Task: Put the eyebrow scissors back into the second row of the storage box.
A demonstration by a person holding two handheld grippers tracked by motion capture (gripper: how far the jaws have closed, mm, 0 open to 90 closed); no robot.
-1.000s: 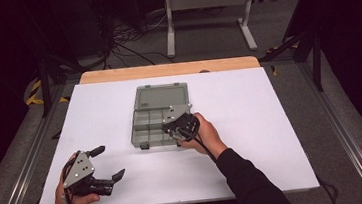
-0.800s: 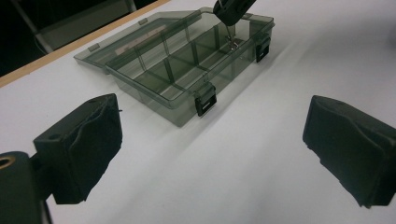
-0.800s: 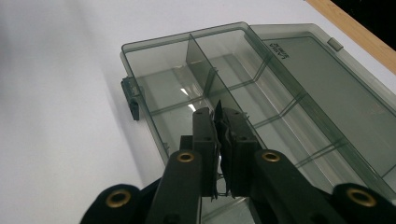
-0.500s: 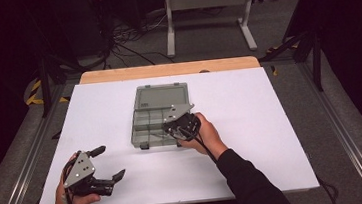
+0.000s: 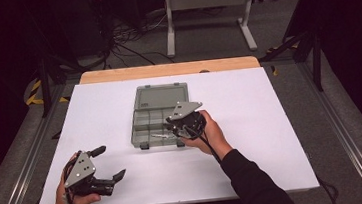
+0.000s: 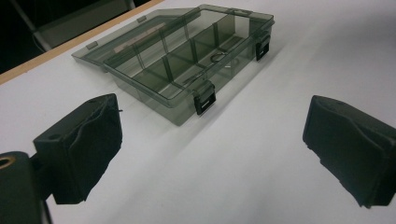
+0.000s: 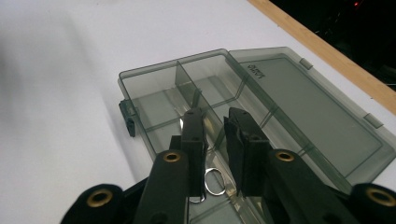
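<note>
White desk (image 5: pixel 120 113) under me, dark room beyond. Open grey compartment box (image 5: pixel 161 96) sits mid-desk. My left tool (image 5: pixel 108 164) rests near-left, spread wide; right tool (image 5: pixel 167 128), nearly pressed together, hangs over a small metal ring (image 7: pixel 215 181) in the box.

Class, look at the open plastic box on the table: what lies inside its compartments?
The box holds a small metal ring between the right gripper jaws. The far compartments look empty; those beneath the gripper are covered.

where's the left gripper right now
In the high view the left gripper sits near the table's front left corner, jaws wide apart, well clear of the open compartment box at the middle.
</note>
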